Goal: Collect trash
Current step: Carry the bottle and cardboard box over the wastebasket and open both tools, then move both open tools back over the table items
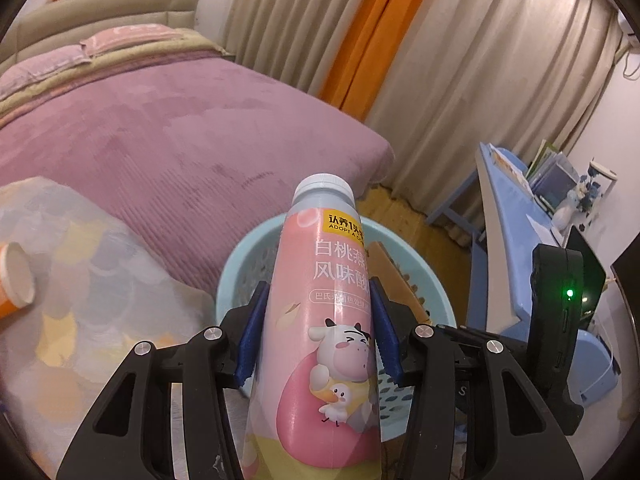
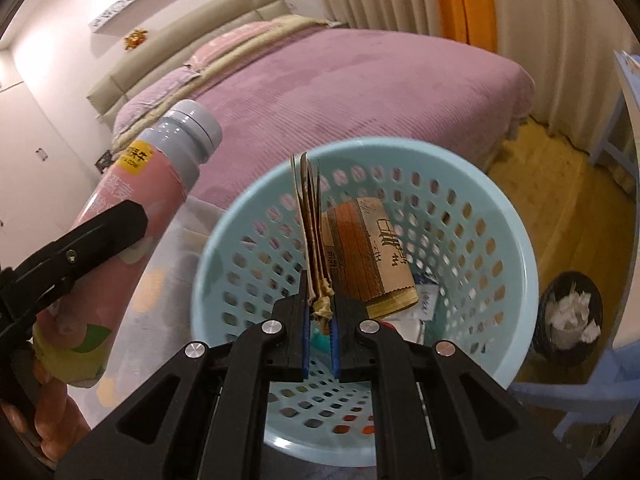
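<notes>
A pink yogurt bottle (image 1: 320, 320) with a grey cap and a cartoon cow stands between the blue pads of my left gripper (image 1: 318, 332), which is shut on its body. It hangs just before the rim of a light-blue perforated basket (image 1: 236, 268). In the right wrist view the bottle (image 2: 132, 200) is at the left, with a black finger (image 2: 104, 228) across it. My right gripper (image 2: 320, 304) is shut on flat folded brown paper (image 2: 310, 216), edge-on above the basket (image 2: 500, 216). A brown printed paper pack (image 2: 368, 256) lies inside.
An orange paper cup (image 1: 14, 280) lies on a patterned cloth (image 1: 100, 300) at the left. A purple bed (image 1: 180, 132) fills the back. A black bin (image 2: 570, 312) with white tissue stands on the wooden floor. Blue desk (image 1: 512, 216) at the right, beside a black device (image 1: 560, 300) with a green light.
</notes>
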The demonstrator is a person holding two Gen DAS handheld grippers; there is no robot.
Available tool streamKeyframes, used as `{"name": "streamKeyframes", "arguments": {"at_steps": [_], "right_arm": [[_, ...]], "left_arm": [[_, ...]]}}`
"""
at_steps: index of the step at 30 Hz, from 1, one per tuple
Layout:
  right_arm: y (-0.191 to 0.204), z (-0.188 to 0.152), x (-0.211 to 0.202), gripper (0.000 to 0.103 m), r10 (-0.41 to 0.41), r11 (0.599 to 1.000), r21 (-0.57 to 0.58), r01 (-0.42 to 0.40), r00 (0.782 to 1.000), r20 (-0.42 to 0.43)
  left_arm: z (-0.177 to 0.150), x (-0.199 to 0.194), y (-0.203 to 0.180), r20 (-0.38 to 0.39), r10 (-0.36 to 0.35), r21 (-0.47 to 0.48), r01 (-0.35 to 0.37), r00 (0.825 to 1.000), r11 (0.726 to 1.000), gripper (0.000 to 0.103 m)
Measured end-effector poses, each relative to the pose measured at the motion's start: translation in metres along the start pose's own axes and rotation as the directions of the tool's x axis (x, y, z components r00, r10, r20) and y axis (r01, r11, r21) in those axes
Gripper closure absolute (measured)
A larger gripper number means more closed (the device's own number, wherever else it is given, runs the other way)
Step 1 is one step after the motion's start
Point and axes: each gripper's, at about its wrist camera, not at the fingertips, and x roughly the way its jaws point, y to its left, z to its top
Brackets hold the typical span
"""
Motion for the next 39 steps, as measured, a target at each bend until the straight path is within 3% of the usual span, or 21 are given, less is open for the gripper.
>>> {"name": "streamKeyframes", "arguments": {"at_steps": [3,5,7,9,18,26,32,39], "right_arm": [[-0.003,-0.003,0.004,0.095,0.006,1.000,0.025,-0.005,1.000,-0.019],[-0.009,-0.004,0.007,0.088,0.017,0.999,0.052,-0.015,0.999,-0.036],[-0.014,-0.005,0.006,0.065,0.016,0.998,0.069,-0.014,0.999,-0.028],[-0.017,-0.006,0.003,0.055,0.000,0.997,0.074,0.001,1.000,-0.010],[-0.011,0.000,-0.012,0.055,0.014,0.999,0.045,-0.015,1.000,0.019],[0.027,0.005,-0.032,0.055,0.062,0.997,-0.055,-0.059,0.996,0.064],[0.068,0.007,-0.040,0.055,0.119,0.984,-0.142,-0.106,0.990,0.081],[0.116,0.002,-0.027,0.055,0.178,0.960,-0.228,-0.164,0.983,0.044]], "left_arm": [[-0.005,0.011,-0.003,-0.031,0.015,0.008,-0.014,0.999,1.000,0.056],[-0.007,0.016,-0.003,-0.045,0.007,-0.005,-0.007,0.999,1.000,0.056],[-0.009,0.016,-0.003,-0.044,0.006,-0.025,-0.007,0.999,1.000,0.044],[-0.010,0.012,-0.006,-0.025,0.040,-0.012,-0.040,0.999,0.999,0.040],[-0.010,-0.017,-0.021,0.037,0.087,0.066,-0.089,0.996,0.994,0.034],[-0.010,-0.054,-0.003,0.090,0.123,0.023,-0.126,0.988,0.992,0.034],[-0.023,-0.100,0.031,0.163,0.248,-0.055,-0.242,0.955,0.969,0.034],[-0.051,-0.156,0.097,0.173,0.405,-0.231,-0.362,0.898,0.903,0.031]]}}
